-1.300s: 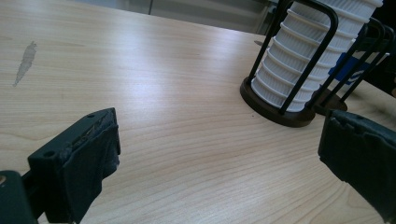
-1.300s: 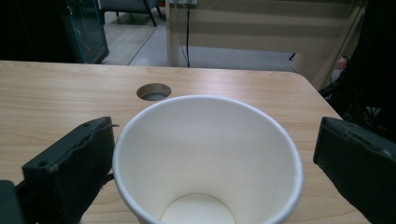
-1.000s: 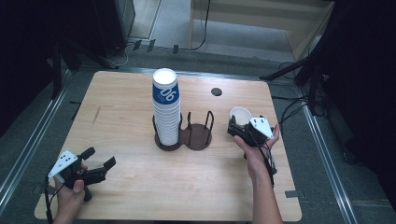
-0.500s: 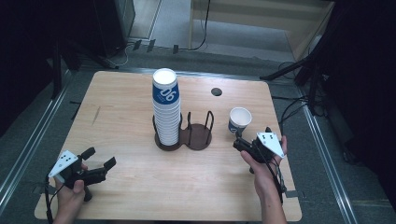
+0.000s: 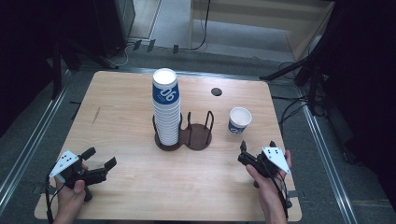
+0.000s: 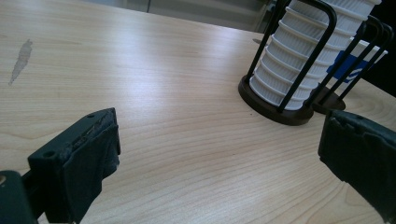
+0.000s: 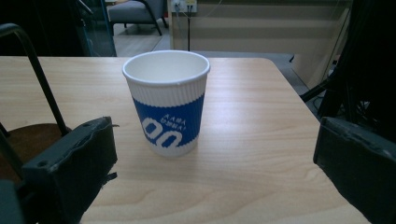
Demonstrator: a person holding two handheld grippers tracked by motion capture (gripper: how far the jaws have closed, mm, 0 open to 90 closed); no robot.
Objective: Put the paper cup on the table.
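Right gripper view: cup stands beyond open hand-held gripper.

Ahead of your right gripper only the upright paper cup stands, apart from its spread jaws, with bare table on either side of it. To its left, the dark holder and tall cup stack block the middle. Your left gripper has open wood all the way to that holder.

On the table, the cup stack fills the holder's left slot; a single cup stands right of it, upright.
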